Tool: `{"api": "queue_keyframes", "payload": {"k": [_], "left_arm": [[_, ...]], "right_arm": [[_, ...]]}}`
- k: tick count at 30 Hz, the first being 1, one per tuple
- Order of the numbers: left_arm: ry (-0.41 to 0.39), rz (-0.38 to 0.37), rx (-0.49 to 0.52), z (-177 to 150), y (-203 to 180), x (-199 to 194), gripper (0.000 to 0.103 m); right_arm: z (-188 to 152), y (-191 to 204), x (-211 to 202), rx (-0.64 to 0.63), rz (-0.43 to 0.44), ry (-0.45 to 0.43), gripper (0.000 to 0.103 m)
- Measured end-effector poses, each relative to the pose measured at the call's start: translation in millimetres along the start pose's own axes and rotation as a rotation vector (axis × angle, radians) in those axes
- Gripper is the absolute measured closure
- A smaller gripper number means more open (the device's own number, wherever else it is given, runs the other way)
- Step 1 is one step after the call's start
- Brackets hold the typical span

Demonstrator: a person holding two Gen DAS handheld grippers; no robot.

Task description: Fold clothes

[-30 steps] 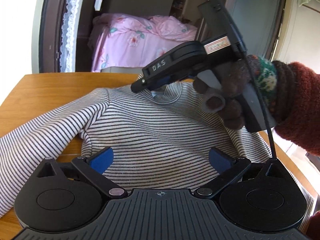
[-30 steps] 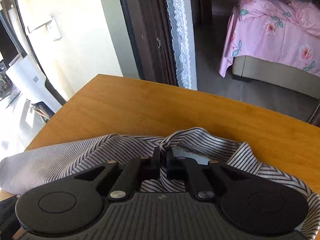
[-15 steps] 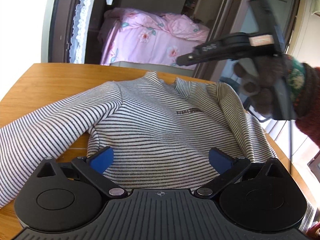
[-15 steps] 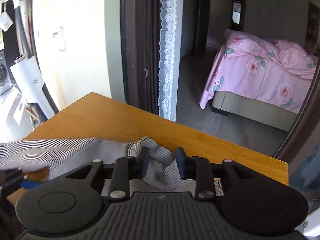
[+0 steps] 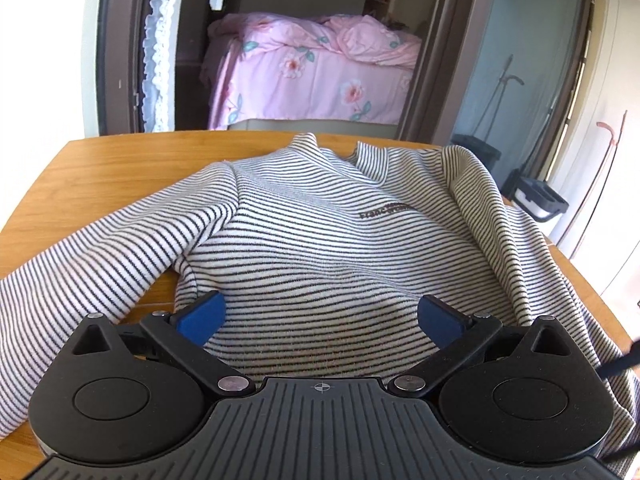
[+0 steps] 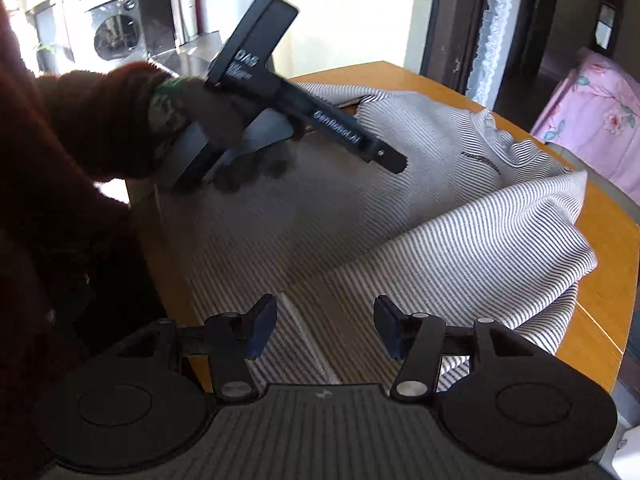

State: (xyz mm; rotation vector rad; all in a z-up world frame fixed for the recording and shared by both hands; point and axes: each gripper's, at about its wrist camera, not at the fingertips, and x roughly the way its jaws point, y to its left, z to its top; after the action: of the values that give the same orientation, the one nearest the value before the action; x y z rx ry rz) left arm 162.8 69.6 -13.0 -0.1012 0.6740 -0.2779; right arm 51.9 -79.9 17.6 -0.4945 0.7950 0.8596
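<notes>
A black-and-white striped long-sleeve top (image 5: 320, 248) lies front up on the wooden table (image 5: 100, 176), collar at the far edge. Its left sleeve runs out to the near left. Its right sleeve (image 6: 460, 248) is folded in over the body. My left gripper (image 5: 320, 316) is open and empty, low over the top's lower body. My right gripper (image 6: 324, 328) is open and empty, just above the folded sleeve near its cuff. In the right wrist view the left gripper (image 6: 390, 162) is seen from the side in a gloved hand.
The table's far edge (image 5: 200, 136) faces a doorway with a pink flowered bed (image 5: 312, 76) beyond. A dark bin (image 5: 476, 156) and a basket (image 5: 540, 200) stand on the floor at right. The table's right edge (image 6: 616, 280) is close to the sleeve.
My right gripper opened and let go of the collar, then pulled back to the near right over the sleeve. It has left the left wrist view. The left gripper stayed open over the top.
</notes>
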Motion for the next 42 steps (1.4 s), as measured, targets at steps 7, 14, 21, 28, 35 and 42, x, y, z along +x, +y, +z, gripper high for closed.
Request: {"api": "queue_keyframes", "payload": {"k": [7,14,21,28,35,42], "left_arm": [[0.012,-0.019,-0.012,4,5,2,0.0],[0.031,-0.029,0.001,7,6,3,0.0],[0.025,-0.1,-0.112,11,26,-4,0.0],[-0.016,-0.133,-0.256,10,54,-42,0.0],[-0.059,-0.116,-0.413,-3,87,-75,0.0],[-0.07,-0.084,-0.521,-15,111,-90,0.0]], "right_arm": [[6,-34,-17,0.142,-0.254,-0.095,0.093],[9,-169,-120,0.602,-0.56,-0.402,0.094],[7,-224,-151,0.858,-0.486,-0.605,0.094],[81,-215,-104,0.786,-0.266,-0.64,0.094],[155,-192,-18,0.721,-0.091,-0.576,0.094],[177,-177,70,0.742,-0.084,-0.464,0.085]]}}
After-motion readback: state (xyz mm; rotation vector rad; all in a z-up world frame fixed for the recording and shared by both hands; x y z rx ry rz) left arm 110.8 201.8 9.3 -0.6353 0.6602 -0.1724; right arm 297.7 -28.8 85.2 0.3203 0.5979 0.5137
